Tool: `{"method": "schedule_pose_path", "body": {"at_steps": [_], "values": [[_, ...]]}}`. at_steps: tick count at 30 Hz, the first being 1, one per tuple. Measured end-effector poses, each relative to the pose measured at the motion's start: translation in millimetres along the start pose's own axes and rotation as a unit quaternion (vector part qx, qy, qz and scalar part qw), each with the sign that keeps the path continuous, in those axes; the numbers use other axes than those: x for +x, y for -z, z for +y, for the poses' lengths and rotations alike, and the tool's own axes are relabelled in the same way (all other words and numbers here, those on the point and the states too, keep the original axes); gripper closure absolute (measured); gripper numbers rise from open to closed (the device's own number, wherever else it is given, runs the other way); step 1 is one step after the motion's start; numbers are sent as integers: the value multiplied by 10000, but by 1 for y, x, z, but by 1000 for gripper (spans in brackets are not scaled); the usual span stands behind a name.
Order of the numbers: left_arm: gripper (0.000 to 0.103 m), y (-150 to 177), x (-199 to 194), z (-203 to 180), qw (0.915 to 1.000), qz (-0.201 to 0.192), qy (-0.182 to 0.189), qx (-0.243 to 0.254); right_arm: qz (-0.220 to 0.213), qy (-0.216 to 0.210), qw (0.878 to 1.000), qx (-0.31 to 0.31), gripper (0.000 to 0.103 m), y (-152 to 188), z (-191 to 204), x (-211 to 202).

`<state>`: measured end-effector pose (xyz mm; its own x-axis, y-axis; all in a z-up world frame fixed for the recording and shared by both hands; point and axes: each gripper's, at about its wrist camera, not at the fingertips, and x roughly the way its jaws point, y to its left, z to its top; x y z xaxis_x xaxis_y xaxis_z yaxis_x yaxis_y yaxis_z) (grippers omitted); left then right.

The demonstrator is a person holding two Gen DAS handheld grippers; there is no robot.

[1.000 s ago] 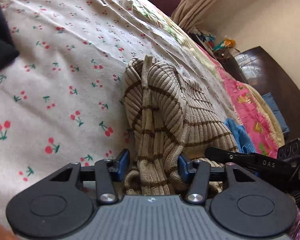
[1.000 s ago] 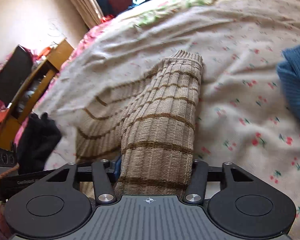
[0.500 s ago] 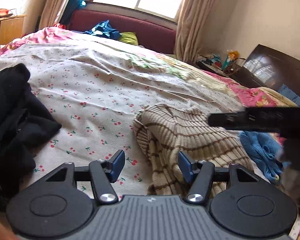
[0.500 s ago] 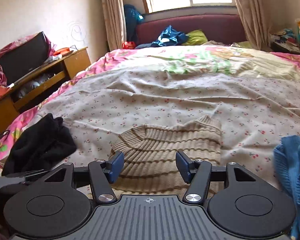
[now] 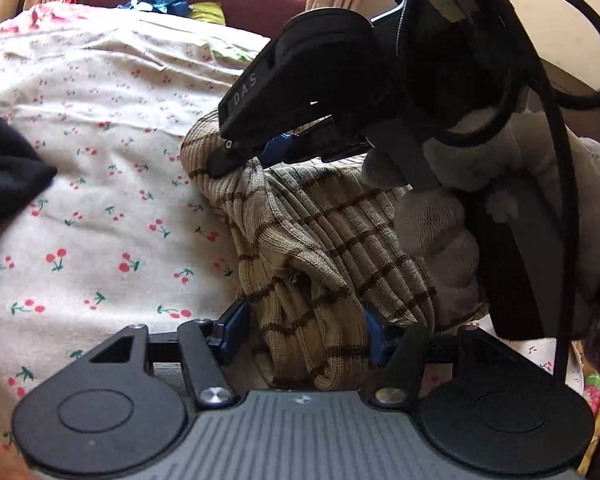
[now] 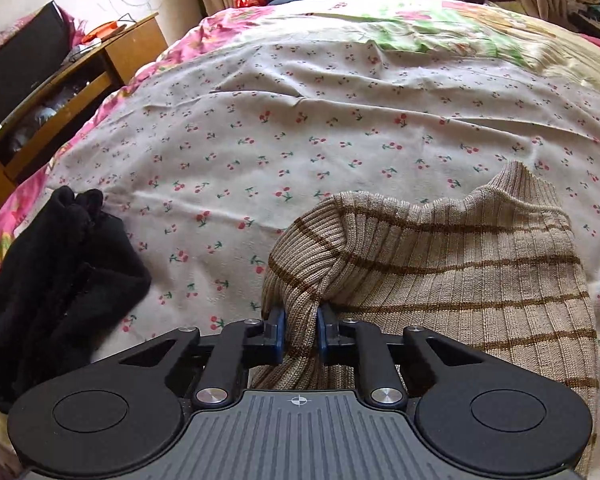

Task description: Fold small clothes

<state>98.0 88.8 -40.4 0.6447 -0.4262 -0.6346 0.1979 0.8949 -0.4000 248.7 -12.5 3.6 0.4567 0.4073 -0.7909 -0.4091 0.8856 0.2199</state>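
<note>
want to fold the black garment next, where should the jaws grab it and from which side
Take the black garment by the bunched lobes at its far top edge, coming from above on the open sheet side. It lies crumpled in a heap with no flat hem showing, and those raised folds look easiest to pinch.

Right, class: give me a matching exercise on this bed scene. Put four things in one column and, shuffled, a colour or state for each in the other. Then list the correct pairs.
Things
1. striped ribbed sweater
2. black garment
3. bed sheet
4. right claw

Descriptions
A. cherry print
B. closing on a pinch of knit
C. beige with brown stripes
D. bunched in a dark heap at the left

Pairs: 1-C, 2-D, 3-A, 4-B
</note>
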Motion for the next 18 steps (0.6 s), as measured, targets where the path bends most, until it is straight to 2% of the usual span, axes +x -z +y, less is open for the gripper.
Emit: {"method": "schedule_pose_path", "body": {"at_steps": [4,7,9,11,13,15,18], "values": [[34,2,-2,5,9999,1,-21,-109,214,87,9997,-24,86,2,13,22],[34,2,-5,2,9999,-55,7,-112,88,10,9999,62,86,3,7,13],[33,3,-6,-2,9999,-75,-46,-54,-44,-29,9999,145,82,4,0,-3],[32,3,-9,-6,9997,-143,-217,11,-257,-132,9990,353,72,7,-12,-27],[32,4,-15,-6,9992,-162,-310,-180,-543,-150,9973,471,72,15,-25,-52],[32,6,-20,-2,9984,-120,-340,-425,-819,17,9959,394,71,30,-37,-77],[30,8,-27,4,9966,-105,-568,-591,-968,267,9945,299,70,63,-55,-96]]}}
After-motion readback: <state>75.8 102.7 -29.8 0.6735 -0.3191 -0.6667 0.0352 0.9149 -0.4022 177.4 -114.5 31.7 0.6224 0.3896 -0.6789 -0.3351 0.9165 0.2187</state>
